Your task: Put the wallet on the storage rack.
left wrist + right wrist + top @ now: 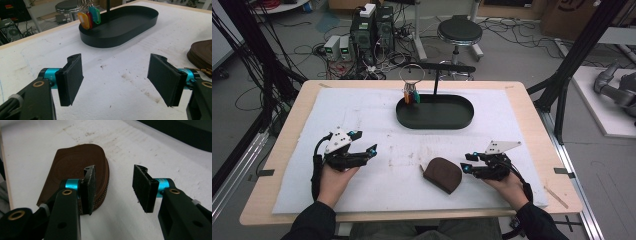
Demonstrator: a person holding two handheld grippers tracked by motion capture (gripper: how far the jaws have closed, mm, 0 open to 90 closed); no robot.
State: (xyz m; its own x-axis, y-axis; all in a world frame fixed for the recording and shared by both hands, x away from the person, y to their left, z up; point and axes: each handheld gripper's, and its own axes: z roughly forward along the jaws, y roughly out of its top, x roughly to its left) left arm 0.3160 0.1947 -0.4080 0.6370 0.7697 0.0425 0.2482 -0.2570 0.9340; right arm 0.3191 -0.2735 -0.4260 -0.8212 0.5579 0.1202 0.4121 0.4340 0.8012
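A brown leather zip pouch (442,174) lies flat on the white mat near the front middle. My right gripper (469,163) sits just to its right, open, with nothing between its jaws. In the right gripper view the pouch (75,167) lies beside and behind the left jaw, and the right gripper (115,188) frames bare mat. My left gripper (364,143) rests open at the front left, apart from the pouch. In the left gripper view the left gripper (116,81) is wide open, and the pouch (202,53) shows at the right edge.
A black oval tray (435,112) stands at the back middle of the mat, with a post and a wire ring holding coloured key tags (411,95). The tags (88,17) hang at the tray's end. Stool, computers and cables lie on the floor beyond the table.
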